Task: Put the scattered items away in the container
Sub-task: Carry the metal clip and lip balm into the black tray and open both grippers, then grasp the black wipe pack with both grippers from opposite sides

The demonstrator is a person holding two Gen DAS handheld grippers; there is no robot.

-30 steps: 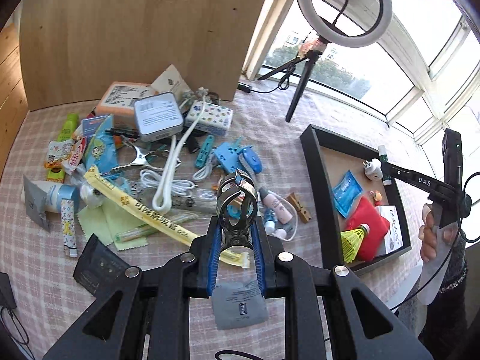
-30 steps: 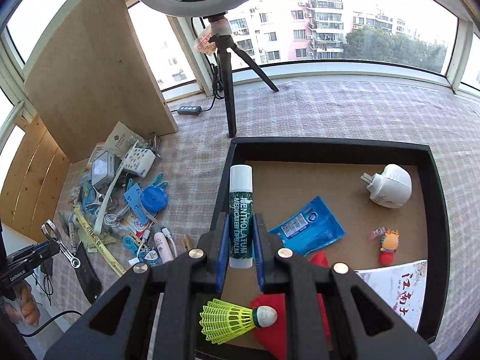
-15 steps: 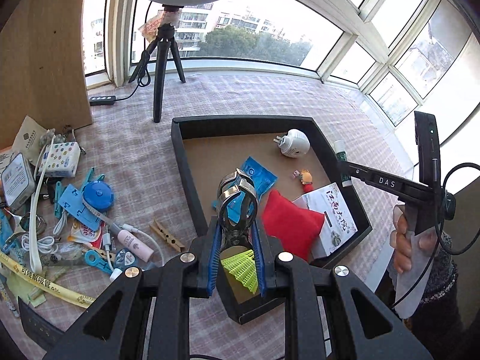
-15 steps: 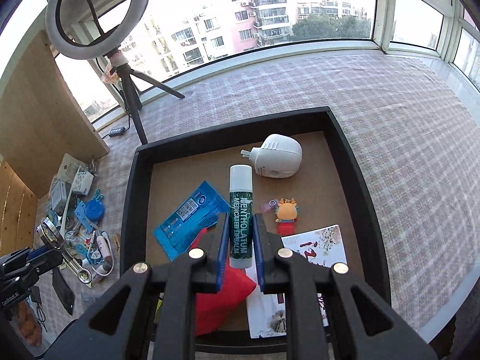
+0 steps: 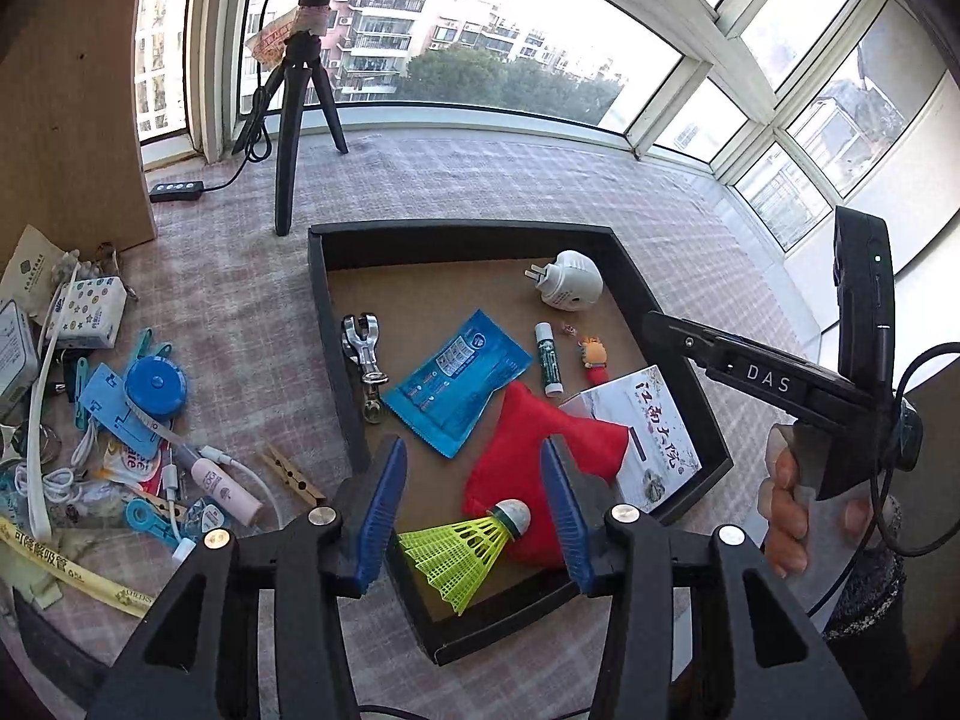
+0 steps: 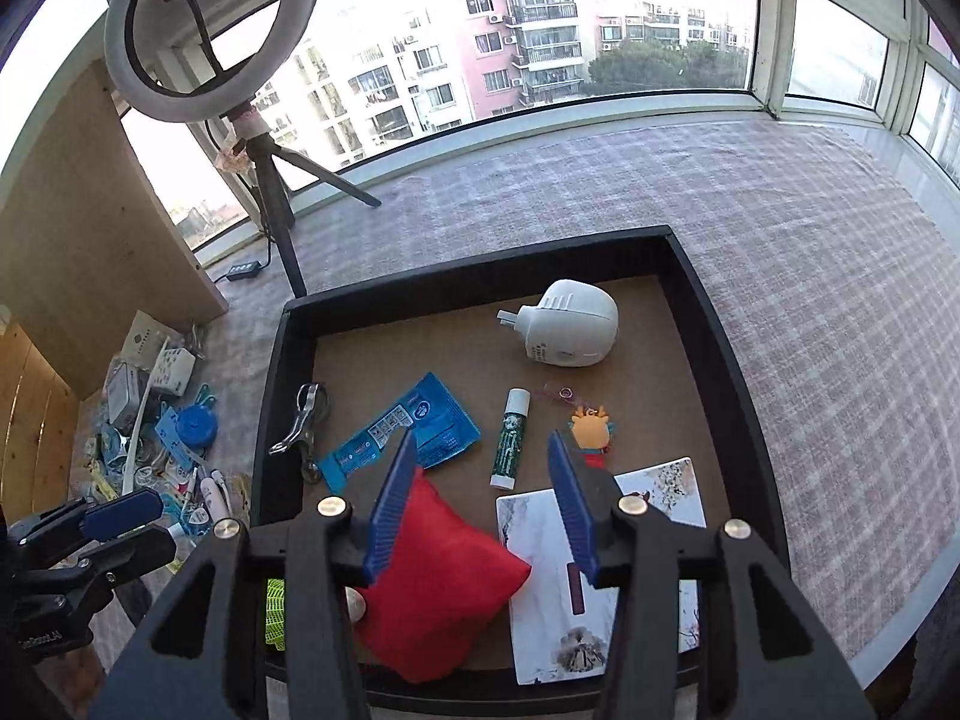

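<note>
The black tray (image 5: 462,231) (image 6: 480,258) lies under both grippers. My left gripper (image 5: 471,462) hangs over its near corner, jaws opening, nothing between them. The metal clip (image 5: 363,360) (image 6: 300,420) lies on the tray floor by the left wall. My right gripper (image 6: 482,444) is also opening and empty. The green lip balm stick (image 6: 510,438) (image 5: 549,360) lies flat just beyond its fingers. In the tray are also a blue packet (image 5: 459,381), a red pouch (image 6: 438,576), a yellow shuttlecock (image 5: 462,546), a white plug (image 6: 570,330) and a printed box (image 5: 654,438).
Scattered items lie on the checked cloth left of the tray: a blue tape measure (image 5: 153,384), a wooden clothespin (image 5: 291,471), a pink tube (image 5: 222,483) and a yellow strip (image 5: 66,567). A ring-light tripod (image 5: 288,138), a power strip (image 5: 177,190) and a wooden board (image 6: 90,228) stand behind.
The left gripper swung from the pile to over the tray. Both grippers opened: the metal clip left the left jaws and the lip balm left the right jaws, and both now lie in the tray.
</note>
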